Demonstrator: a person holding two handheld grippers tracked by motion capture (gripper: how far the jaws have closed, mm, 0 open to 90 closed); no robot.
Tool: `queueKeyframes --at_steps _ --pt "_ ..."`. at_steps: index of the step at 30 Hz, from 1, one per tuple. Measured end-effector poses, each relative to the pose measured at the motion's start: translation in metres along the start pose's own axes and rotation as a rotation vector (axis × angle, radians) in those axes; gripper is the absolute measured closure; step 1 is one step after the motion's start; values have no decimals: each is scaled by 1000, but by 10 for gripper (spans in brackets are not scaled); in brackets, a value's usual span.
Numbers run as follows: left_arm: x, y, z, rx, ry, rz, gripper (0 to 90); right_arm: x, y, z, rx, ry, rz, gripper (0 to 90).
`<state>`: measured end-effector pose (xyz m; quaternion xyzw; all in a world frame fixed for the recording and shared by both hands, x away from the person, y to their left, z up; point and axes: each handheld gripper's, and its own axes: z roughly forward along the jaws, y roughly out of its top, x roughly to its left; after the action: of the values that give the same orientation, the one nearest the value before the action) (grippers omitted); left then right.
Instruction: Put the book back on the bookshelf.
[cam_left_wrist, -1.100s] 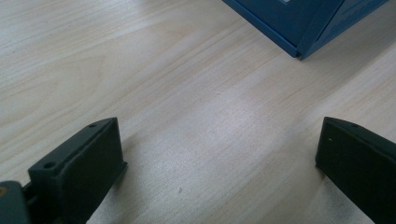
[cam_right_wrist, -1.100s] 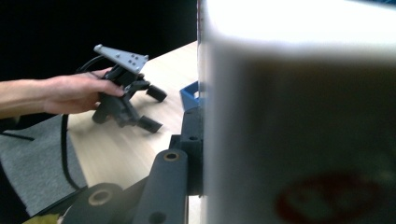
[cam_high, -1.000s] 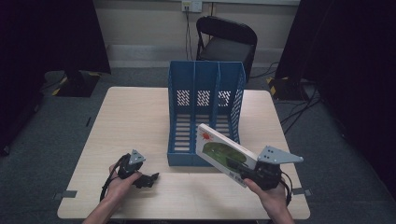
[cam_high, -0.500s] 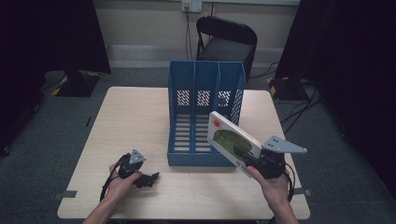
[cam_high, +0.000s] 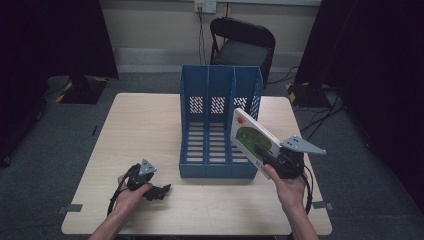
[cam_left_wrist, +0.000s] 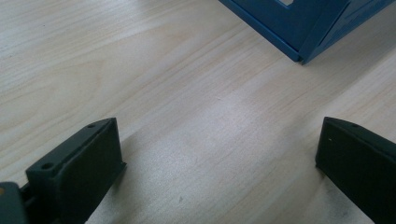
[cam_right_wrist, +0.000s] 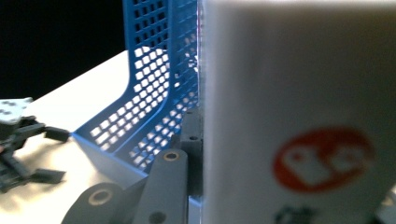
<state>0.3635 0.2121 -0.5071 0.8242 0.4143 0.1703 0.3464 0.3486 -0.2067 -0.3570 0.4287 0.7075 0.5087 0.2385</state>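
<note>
Nearest, the left gripper (cam_high: 159, 191) rests on the table (cam_high: 150, 125), jaws apart. Beyond, the right gripper (cam_high: 267, 156) is clamped on a white book (cam_high: 251, 139) with green cover art and a red logo, tilted beside the blue file rack (cam_high: 220, 125).

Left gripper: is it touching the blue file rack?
Apart. In the high view the left gripper rests on the table, with bare wood between its jaws and the blue file rack. The left gripper view shows the same gap.
</note>
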Motion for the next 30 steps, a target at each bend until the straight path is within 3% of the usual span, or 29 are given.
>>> queueKeyframes --at_steps 12,15,17,27,30 --pt "1 2 1 5 -8 14 0 -6 1 20 3 -110 71 768" --pt "1 2 1 4 -8 14 0 -6 2 23 -4 -115 75 768" --pt "1 2 1 4 -10 13 0 -4 3 28 -13 -136 53 768" --pt "2 4 3 4 -17 20 0 -5 5 57 6 -200 104 768" --pt "2 4 4 3 -14 21 0 -4 3 71 26 -219 100 768"
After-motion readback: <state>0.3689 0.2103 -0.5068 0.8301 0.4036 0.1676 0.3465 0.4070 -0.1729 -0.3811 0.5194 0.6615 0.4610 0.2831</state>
